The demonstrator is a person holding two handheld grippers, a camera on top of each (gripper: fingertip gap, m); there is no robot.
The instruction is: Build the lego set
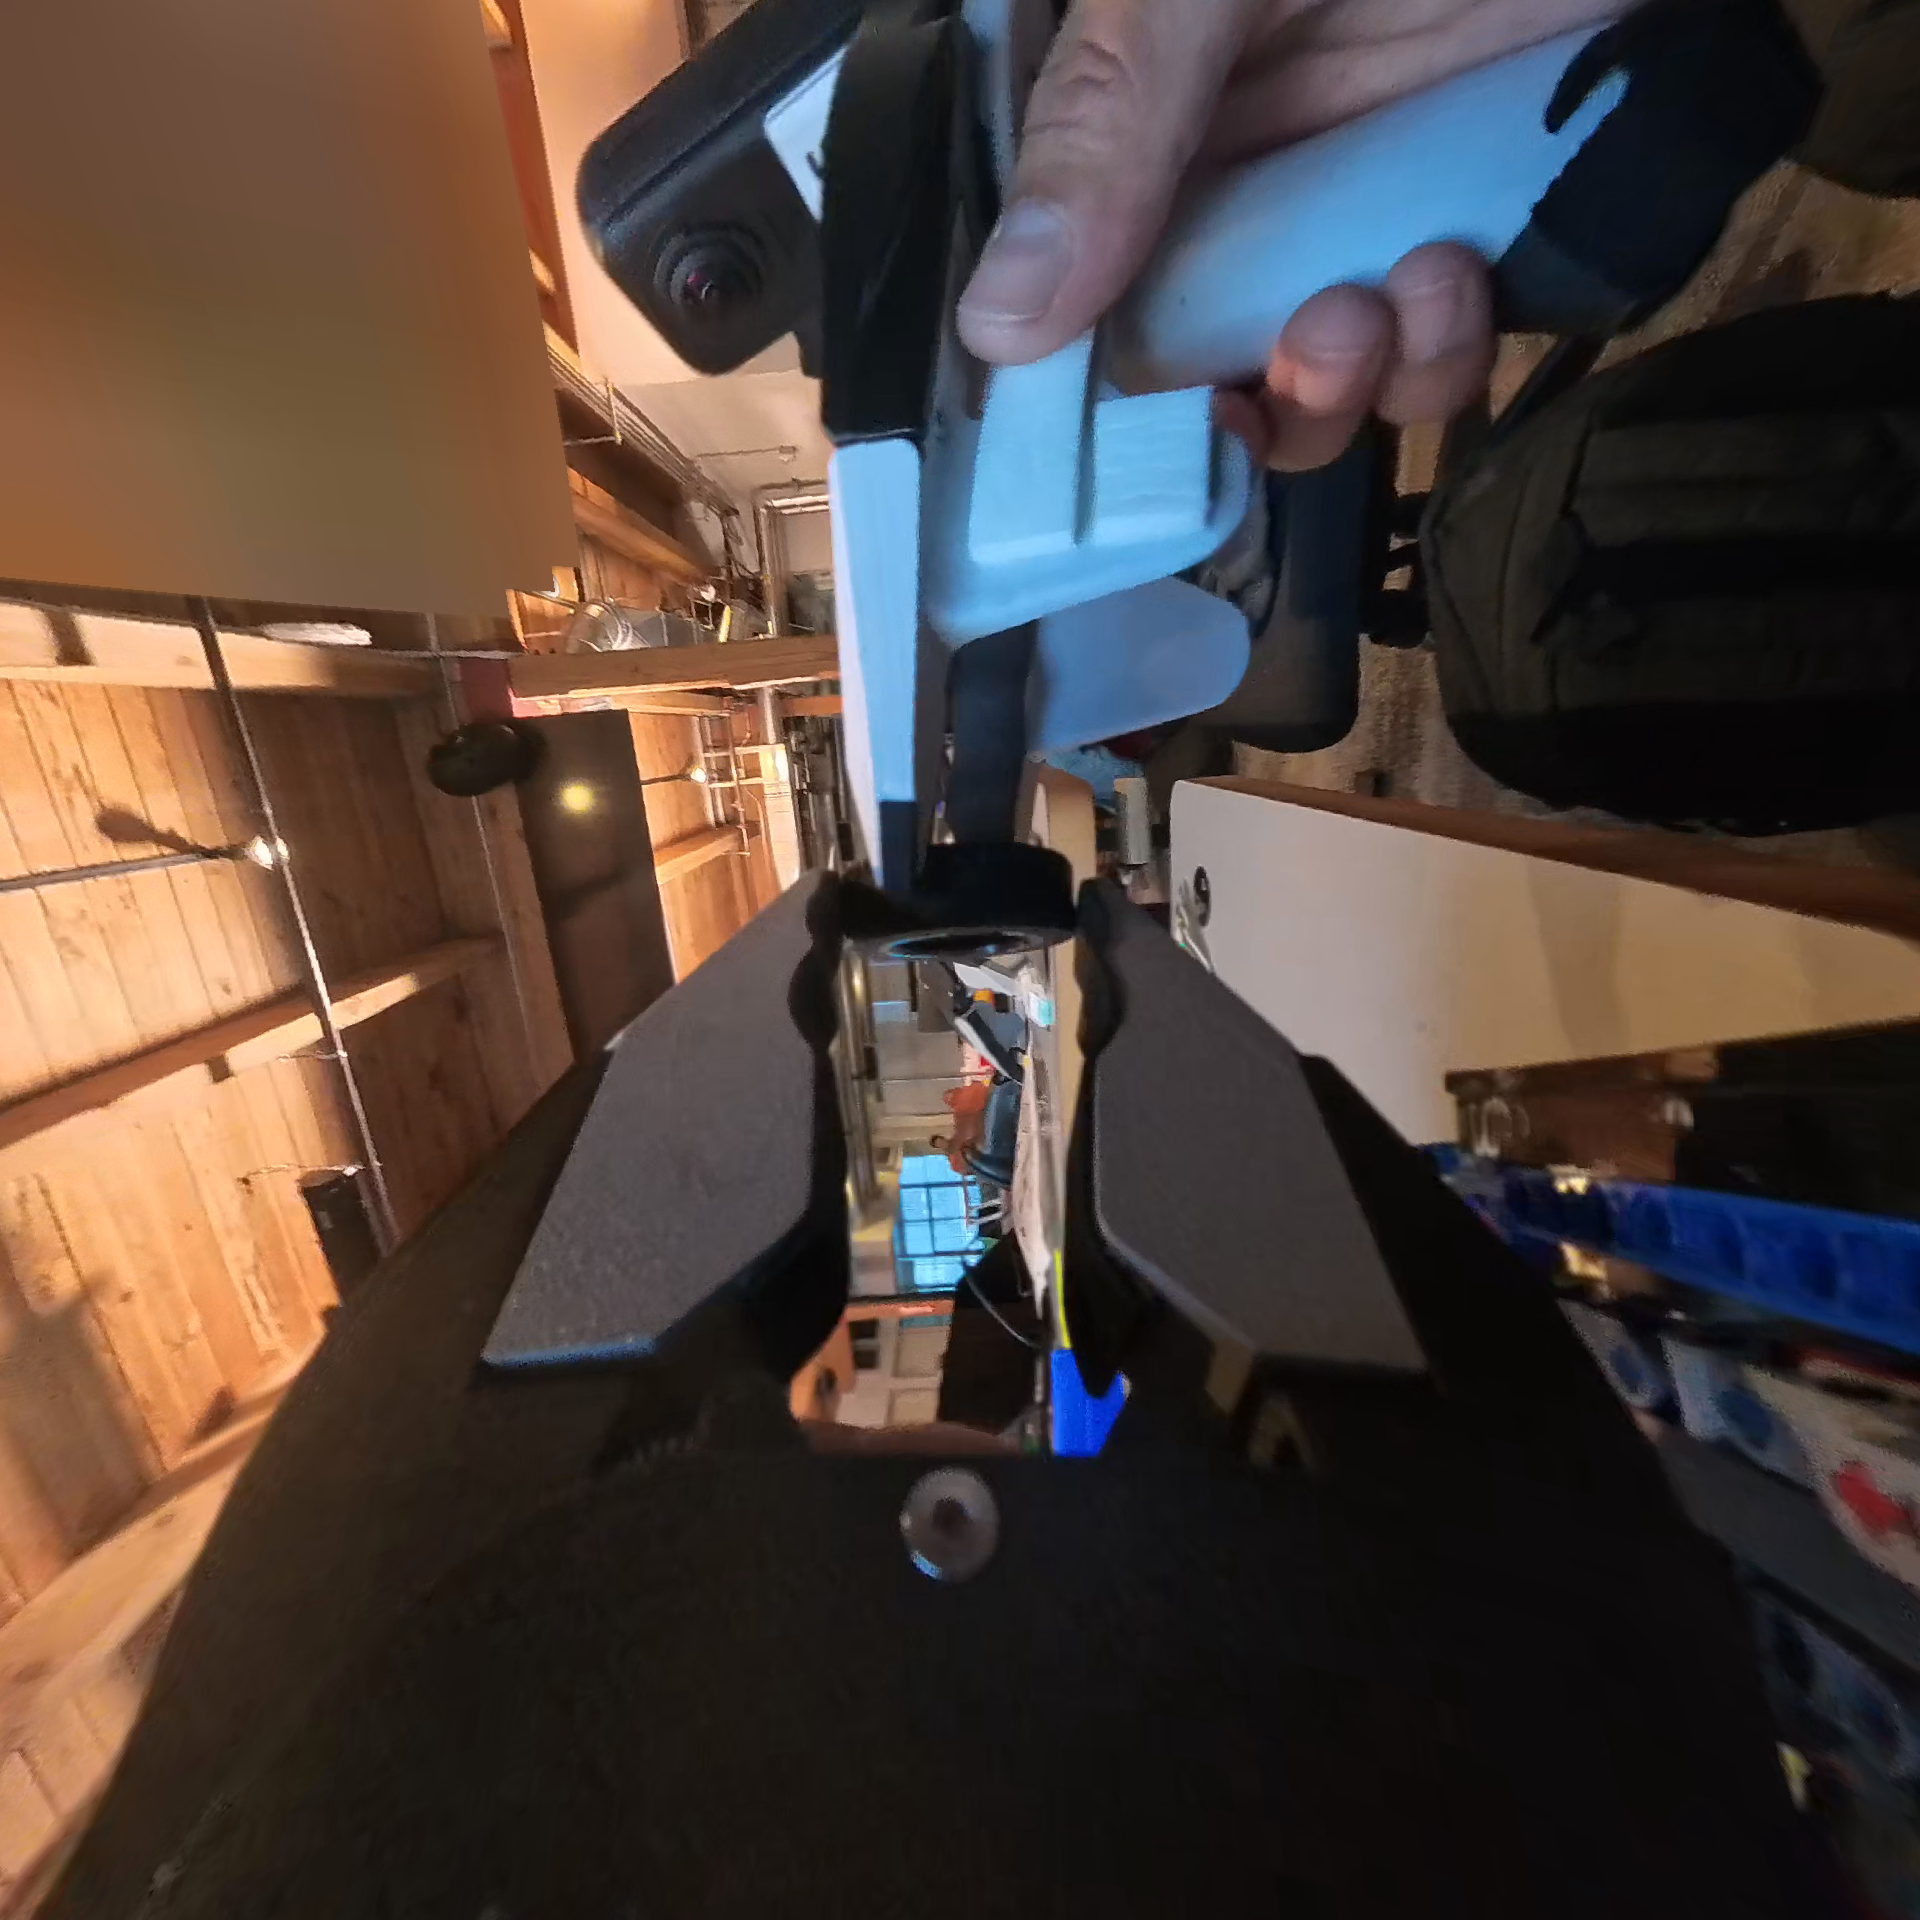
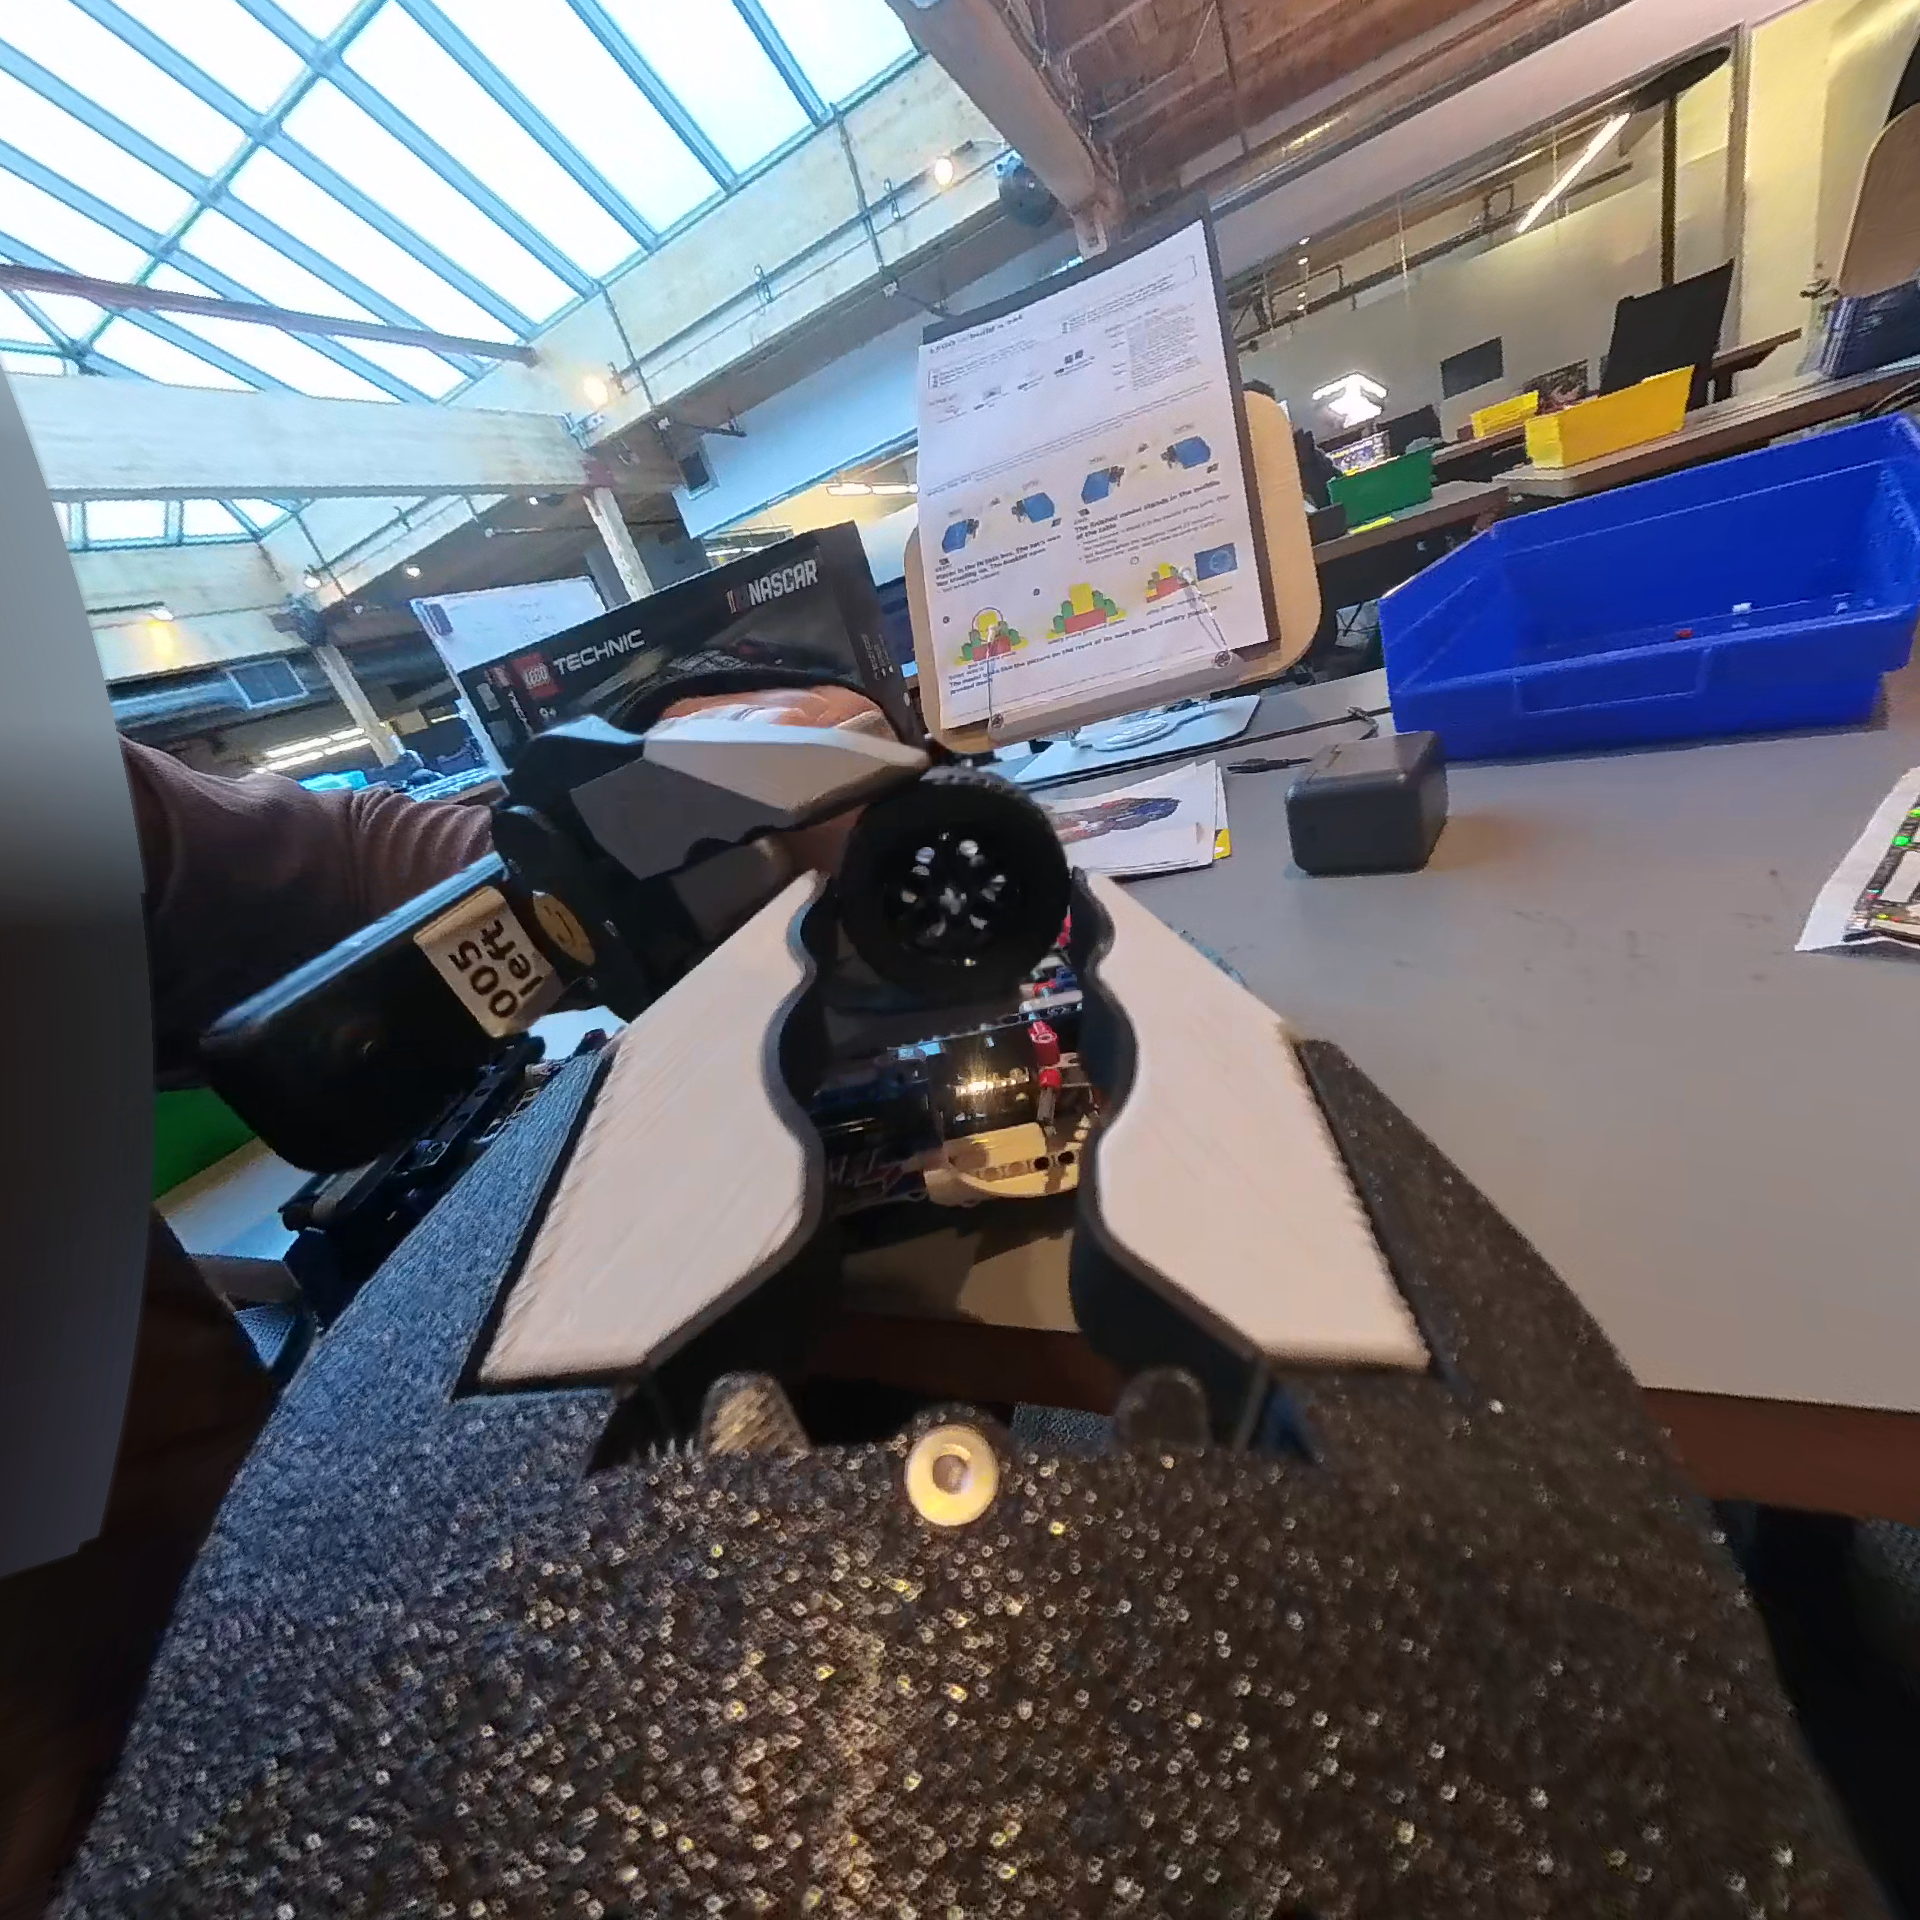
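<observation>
Right gripper (image 2: 951, 914), with white finger faces on a speckled dark body, points forward over the near edge of a grey table (image 2: 1558, 1091). A black wheel (image 2: 954, 902) sits between its fingertips at 12 o'clock from the gripper body, its spoked hub facing the camera; the tips bracket the tyre on both sides, closed on it. Just below the wheel, between the fingers, lies part of the lego model (image 2: 987, 1091), with dark blue, red and white pieces; whether the wheel touches it cannot be told.

Left gripper (image 2: 810, 790), black and grey, enters from 9 o'clock in the right wrist view, its tip meeting the top of the tyre at about 11 o'clock. In the left wrist view the same wheel (image 1: 987, 902) is seen edge-on at the tips of the left gripper (image 1: 956, 914), which flank it closely on either side; a firm grip cannot be confirmed. The right gripper (image 1: 1039, 499) descends from 12 o'clock onto the wheel, held by a hand (image 1: 1195, 208).

Behind, at 12 o'clock, stand a black set box (image 2: 686, 644) and an instruction sheet (image 2: 1091, 499) on a stand; a blue bin (image 2: 1662, 623) rests at 2 o'clock, with a small dark box (image 2: 1366, 816) nearer.
</observation>
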